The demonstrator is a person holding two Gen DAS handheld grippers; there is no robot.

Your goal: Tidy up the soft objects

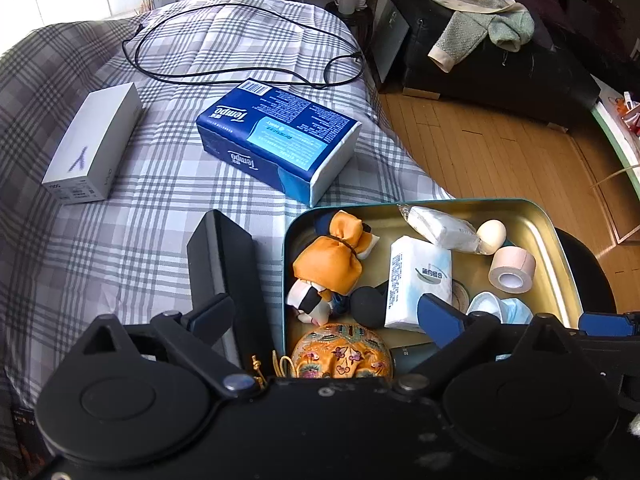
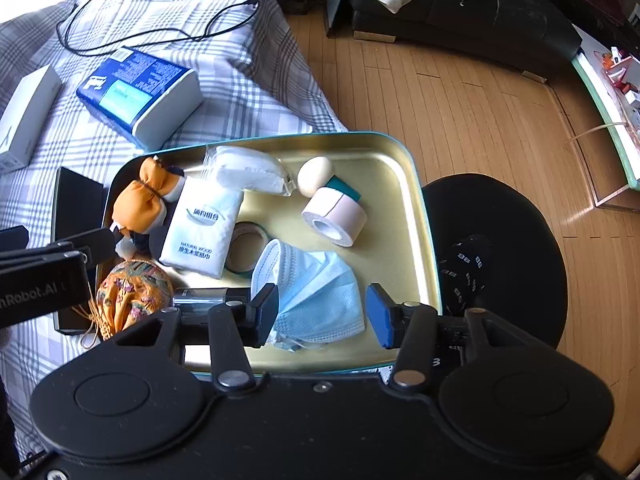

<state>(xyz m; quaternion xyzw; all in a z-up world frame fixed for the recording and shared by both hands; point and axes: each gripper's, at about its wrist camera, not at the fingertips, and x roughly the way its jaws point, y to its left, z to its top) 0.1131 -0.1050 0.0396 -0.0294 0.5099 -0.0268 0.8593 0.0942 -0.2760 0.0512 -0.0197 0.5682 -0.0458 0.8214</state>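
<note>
Right gripper (image 2: 322, 314) gapes wide astride the face mask (image 2: 316, 292); left gripper (image 1: 324, 316) likewise spread, empty.

Bed: plaid cover (image 1: 168, 184) is carrying everything.
Far end: black cable (image 1: 240, 40) is looping.
Left: white box (image 1: 94, 144) is lying flat.
Middle: blue tissue pack (image 1: 276, 140) is resting.
Near edge: metal tin (image 2: 416, 216) is sitting beside a black case (image 1: 220, 264).

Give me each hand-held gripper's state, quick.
Left hand-held gripper: open, holding nothing, over the tin's left edge.
Right hand-held gripper: open, fingers either side of the face mask, not closed on it.
</note>
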